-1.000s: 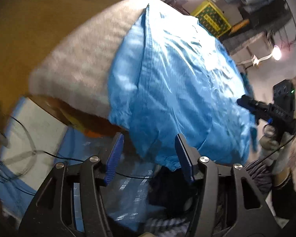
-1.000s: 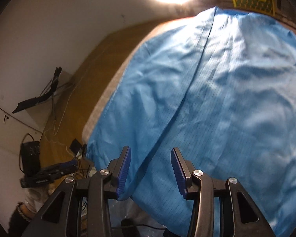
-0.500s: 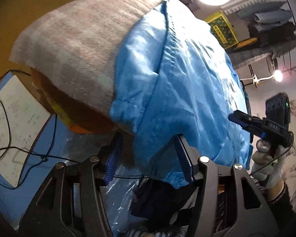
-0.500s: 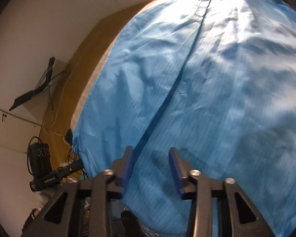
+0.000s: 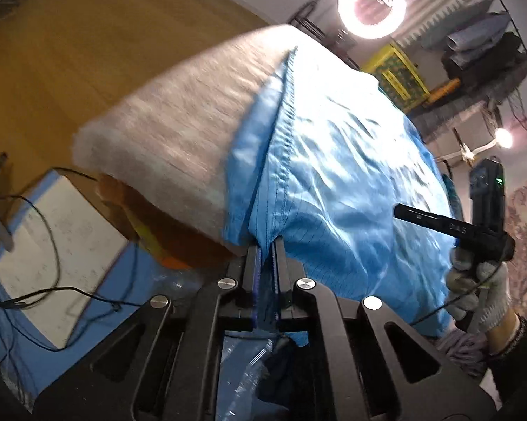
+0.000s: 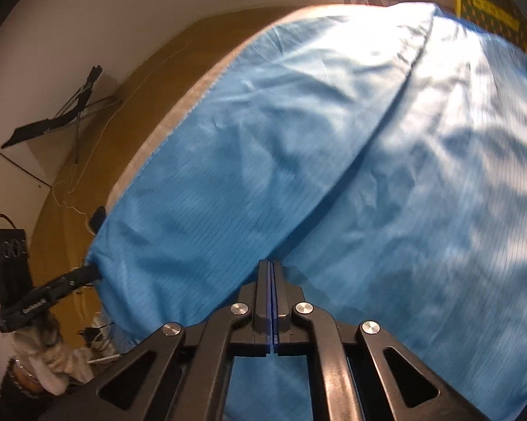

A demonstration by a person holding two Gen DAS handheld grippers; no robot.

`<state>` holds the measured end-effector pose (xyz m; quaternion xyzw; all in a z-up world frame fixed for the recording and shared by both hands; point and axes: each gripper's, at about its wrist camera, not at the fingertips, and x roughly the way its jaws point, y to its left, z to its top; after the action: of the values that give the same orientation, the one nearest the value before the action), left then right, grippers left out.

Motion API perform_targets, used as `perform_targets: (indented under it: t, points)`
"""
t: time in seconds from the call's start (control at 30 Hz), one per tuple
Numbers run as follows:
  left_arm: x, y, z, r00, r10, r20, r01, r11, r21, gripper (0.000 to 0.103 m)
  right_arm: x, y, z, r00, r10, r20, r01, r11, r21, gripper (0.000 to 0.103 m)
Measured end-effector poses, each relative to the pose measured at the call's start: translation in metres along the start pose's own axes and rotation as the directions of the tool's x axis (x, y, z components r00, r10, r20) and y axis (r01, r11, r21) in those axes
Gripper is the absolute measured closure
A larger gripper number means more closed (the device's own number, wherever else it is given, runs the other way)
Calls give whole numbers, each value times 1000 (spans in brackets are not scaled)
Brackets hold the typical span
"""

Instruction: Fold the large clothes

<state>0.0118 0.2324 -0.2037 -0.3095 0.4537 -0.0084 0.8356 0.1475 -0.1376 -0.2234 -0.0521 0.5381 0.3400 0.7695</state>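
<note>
A large light-blue garment (image 5: pixel 333 161) lies spread over a table covered with a grey-beige cloth (image 5: pixel 179 140). Its near edge hangs over the table's front. My left gripper (image 5: pixel 267 245) is shut on the garment's near left corner hem. My right gripper (image 6: pixel 271 266) is shut on the near edge of the garment (image 6: pixel 333 140), by a long seam fold. The right gripper also shows in the left wrist view (image 5: pixel 403 212), held by a gloved hand. The left gripper also shows at the left of the right wrist view (image 6: pixel 87 273), at the garment's corner.
A ring light (image 5: pixel 370 5) and a yellow crate (image 5: pixel 400 77) stand behind the table. A rack of folded clothes (image 5: pixel 481 52) is at the back right. A white board with cables (image 5: pixel 52 245) and dark clothes lie on the floor below the table's front.
Both grippers moved forward onto the garment's near edge and closed on it. They were open before.
</note>
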Motion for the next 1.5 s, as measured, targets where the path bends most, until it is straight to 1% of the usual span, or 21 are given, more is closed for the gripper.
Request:
perform_targets:
  t: [0.1, 0.17, 0.23, 0.3, 0.43, 0.5, 0.7, 0.83, 0.9, 0.97, 1.0, 1.03, 1.13, 1.2, 1.23, 1.27, 1.33, 1.4, 1.43, 1.47, 1.5]
  points:
    - [5, 9, 1, 998, 55, -21, -56, 998, -40, 96, 1, 0, 10, 999, -43, 17, 43, 999, -9, 103]
    - [5, 16, 4, 999, 25, -38, -28, 996, -88, 84, 4, -5, 14, 997, -77, 20, 77, 997, 2, 103]
    - [-4, 18, 8, 1000, 14, 1, -14, 995, -94, 58, 4, -9, 14, 994, -104, 14, 104, 995, -4, 103]
    - [-13, 18, 15, 999, -16, 41, 20, 995, -94, 45, -5, -8, 15, 993, -111, 34, 112, 994, -19, 103]
    - [-1, 16, 30, 999, -36, 37, 40, 993, -112, 45, -33, 3, 19, 987, -70, 144, 76, 997, -33, 80]
    - [15, 16, 36, 999, -45, 4, 45, 992, -121, 45, -33, 10, 21, 986, -57, 156, 66, 996, -53, 79]
    - [50, 12, 52, 997, -34, -68, 27, 994, -108, 45, 5, 26, 23, 998, -40, 40, 43, 996, -80, 79]
    - [57, 11, 62, 997, -32, -63, 25, 994, -109, 45, 23, 23, 24, 999, -42, 1, 42, 997, -65, 79]
    - [61, 9, 64, 997, -40, -63, 33, 994, -103, 45, 29, 19, 29, 998, -57, 1, 57, 996, -62, 83]
    - [65, 3, 64, 998, -28, -64, 24, 998, -63, 56, 33, 19, 33, 998, -63, 19, 64, 995, -75, 84]
    - [68, -1, 64, 998, -4, -68, 2, 1000, -31, 80, 35, 22, 36, 997, -70, 27, 72, 993, -88, 84]
    - [72, -5, 64, 997, 17, -79, -17, 1000, -3, 96, 36, 24, 37, 996, -78, 34, 81, 992, -101, 84]
    - [74, -5, 63, 997, 9, -71, -10, 1000, -17, 100, 37, 26, 43, 995, -93, 47, 98, 988, -117, 84]
    - [72, -4, 63, 998, 5, -63, -6, 1000, -26, 101, 32, 20, 45, 995, -81, 50, 84, 995, -62, 80]
    - [71, -2, 62, 998, 3, -60, -5, 999, -35, 101, 26, 13, 46, 995, -86, 54, 86, 996, -8, 68]
    - [71, 0, 62, 998, -5, -59, 2, 999, -49, 101, 21, 7, 47, 994, -92, 57, 90, 995, 44, 51]
    - [71, 4, 61, 998, -27, -60, 22, 997, -78, 101, 10, -12, 45, 995, -73, 71, 60, 983, 171, 42]
    - [70, 7, 62, 997, -37, -61, 32, 995, -90, 101, 6, -30, 43, 996, -61, 65, 42, 965, 260, 42]
    - [70, 7, 62, 997, -44, -63, 38, 995, -96, 101, 7, -34, 43, 997, -55, 57, 37, 960, 278, 47]
    - [70, 7, 63, 997, -46, -63, 40, 995, -96, 101, 12, -39, 44, 998, -38, 49, 22, 958, 287, 59]
    - [70, 7, 63, 997, -49, -65, 43, 995, -94, 101, 15, -41, 46, 998, -37, 50, 22, 959, 282, 64]
